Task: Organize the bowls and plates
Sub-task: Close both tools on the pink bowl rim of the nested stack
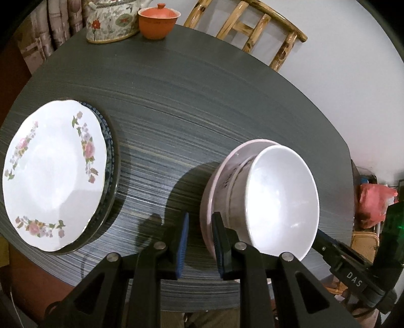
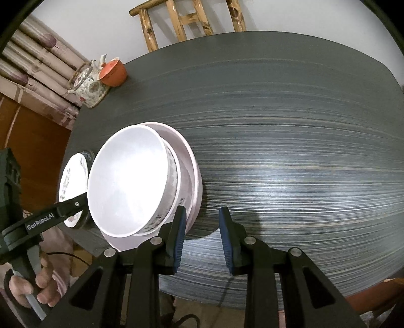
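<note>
**Bowls nested, both grippers at the stack's rim**

A white glossy ceramic bowl (image 1: 280, 199) sits nested inside a wider pale-pink bowl (image 1: 222, 176) at the lower right of the left wrist view, on the dark grey streaked table (image 1: 189, 113). At the left edge, a white scalloped plate with pink flower sprays (image 1: 53, 174) lies on a dark blue-patterned plate (image 1: 109, 151), so both stacks look formed.

The left gripper (image 1: 200, 242) has its blue pads a little apart with bare table between them; its right finger touches or lies just beside the pink bowl's outer wall. The right gripper (image 2: 202, 237) is likewise slightly parted around nothing, its left finger against the pink bowl's near rim. Neither clamps anything.

My reading is that the bowl stack is being set down or nudged into place; the next move likely calls for backing both grippers off without dragging the rim.

Whether the pink bowl rests flat is hard to tell. The lower plate is mostly covered. A floral teapot (image 1: 111, 20) and an orange lidded cup (image 1: 157, 21) stand at the far edge.
</note>
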The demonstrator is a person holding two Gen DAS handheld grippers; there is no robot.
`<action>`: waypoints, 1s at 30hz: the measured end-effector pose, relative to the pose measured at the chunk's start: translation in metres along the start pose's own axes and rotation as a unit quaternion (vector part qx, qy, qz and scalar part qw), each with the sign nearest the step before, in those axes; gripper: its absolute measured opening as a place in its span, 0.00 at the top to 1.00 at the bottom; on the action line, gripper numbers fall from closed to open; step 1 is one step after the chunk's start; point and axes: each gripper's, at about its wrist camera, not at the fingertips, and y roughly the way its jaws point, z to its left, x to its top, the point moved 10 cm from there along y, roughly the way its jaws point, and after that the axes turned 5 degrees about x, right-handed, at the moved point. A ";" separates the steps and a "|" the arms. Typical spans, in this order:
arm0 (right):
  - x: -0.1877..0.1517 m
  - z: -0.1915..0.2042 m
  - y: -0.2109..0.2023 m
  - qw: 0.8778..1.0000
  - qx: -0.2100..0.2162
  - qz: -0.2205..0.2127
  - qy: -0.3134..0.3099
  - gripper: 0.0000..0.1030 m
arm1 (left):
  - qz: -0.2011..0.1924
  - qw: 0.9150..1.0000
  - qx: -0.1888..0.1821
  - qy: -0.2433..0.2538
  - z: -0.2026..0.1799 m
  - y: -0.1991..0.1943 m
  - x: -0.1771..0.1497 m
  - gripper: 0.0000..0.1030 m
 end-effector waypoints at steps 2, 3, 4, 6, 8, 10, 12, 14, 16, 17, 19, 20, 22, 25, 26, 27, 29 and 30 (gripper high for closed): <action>0.001 0.000 0.003 1.000 -0.005 0.001 0.000 0.75 | 0.001 1.000 -0.002 -0.002 0.000 0.002 0.000 0.82; 0.001 0.000 0.004 1.000 -0.006 0.001 0.000 0.75 | 0.002 1.000 -0.002 -0.002 0.003 0.002 0.001 0.82; 0.001 0.000 0.006 1.000 -0.008 0.002 0.002 0.75 | 0.003 1.000 -0.002 -0.002 0.003 0.003 0.001 0.82; 0.002 0.000 0.009 1.000 -0.011 0.005 0.005 0.75 | 0.003 1.000 -0.002 -0.002 0.005 0.004 0.000 0.82; 0.004 0.000 0.013 1.000 -0.017 0.006 0.006 0.75 | 0.003 1.000 0.001 0.001 0.004 0.006 0.001 0.82; 0.005 0.000 0.014 1.000 -0.024 0.004 0.005 0.74 | 0.005 1.000 0.000 -0.002 0.003 0.007 0.002 0.82; 0.007 0.000 0.017 1.000 -0.026 0.003 0.007 0.74 | 0.005 1.000 0.000 -0.003 0.003 0.009 0.002 0.82; 0.008 -0.001 0.019 1.000 -0.024 0.002 0.014 0.74 | 0.006 1.000 -0.001 -0.004 0.003 0.012 0.003 0.82; 0.007 -0.003 0.021 1.000 -0.024 0.001 0.018 0.74 | 0.004 1.000 -0.001 -0.007 0.004 0.012 0.004 0.82; 0.007 -0.003 0.022 1.000 -0.024 -0.001 0.020 0.74 | 0.004 1.000 -0.001 -0.008 0.004 0.012 0.004 0.82; 0.007 -0.003 0.023 0.999 -0.025 -0.003 0.023 0.74 | 0.000 1.000 -0.001 -0.008 0.005 0.012 0.005 0.82; 0.007 -0.003 0.024 0.999 -0.027 -0.004 0.025 0.74 | -0.001 1.000 -0.001 -0.009 0.006 0.011 0.005 0.82; 0.008 -0.005 0.025 0.999 -0.038 -0.013 0.024 0.72 | -0.002 1.000 -0.002 -0.014 0.007 0.011 0.003 0.82; 0.011 -0.008 0.025 0.998 -0.045 -0.023 0.029 0.68 | -0.006 1.000 0.006 -0.013 0.007 0.011 0.005 0.82; 0.012 -0.009 0.025 0.998 -0.046 -0.026 0.030 0.68 | -0.009 1.000 0.008 -0.012 0.007 0.011 0.006 0.82; 0.012 -0.009 0.025 0.998 -0.045 -0.026 0.032 0.68 | -0.008 1.000 0.008 -0.013 0.006 0.011 0.007 0.82; 0.013 -0.009 0.025 0.998 -0.041 -0.028 0.040 0.68 | -0.004 1.000 0.003 -0.020 0.007 0.012 0.008 0.82; 0.013 -0.009 0.025 0.998 -0.041 -0.029 0.040 0.68 | -0.003 1.000 0.002 -0.020 0.007 0.012 0.009 0.82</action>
